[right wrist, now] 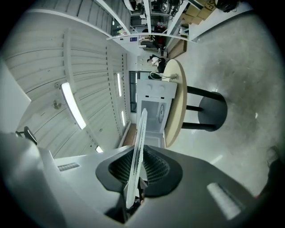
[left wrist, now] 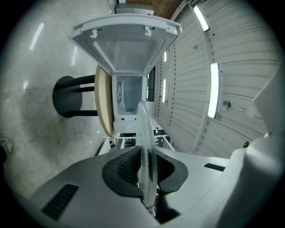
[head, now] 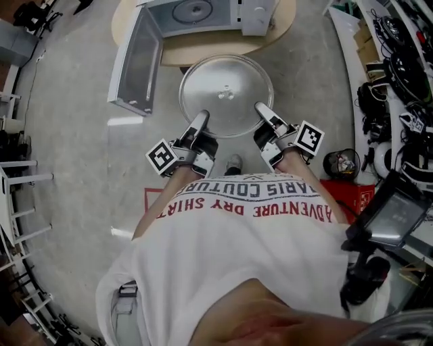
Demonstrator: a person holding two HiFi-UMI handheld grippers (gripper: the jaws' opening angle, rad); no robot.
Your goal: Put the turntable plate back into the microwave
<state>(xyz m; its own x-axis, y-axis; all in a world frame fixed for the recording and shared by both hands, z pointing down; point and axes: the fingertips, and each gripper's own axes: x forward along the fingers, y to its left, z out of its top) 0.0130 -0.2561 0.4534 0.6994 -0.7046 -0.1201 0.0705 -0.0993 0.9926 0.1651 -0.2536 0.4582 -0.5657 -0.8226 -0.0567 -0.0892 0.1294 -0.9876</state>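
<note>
Turntable plate (head: 226,94) of clear glass is held in the air by its near rim, just on the near side of the round wooden table (head: 203,53). The left part of the rim is clamped between the jaws of the left gripper (head: 201,118), and the right part is pinched by the right gripper (head: 264,109). In both gripper views the glass edge is seen between the ribbed pads. Farther off, on the table, the white microwave (head: 203,13) is seen with its door (head: 139,64) swung open to the left.
</note>
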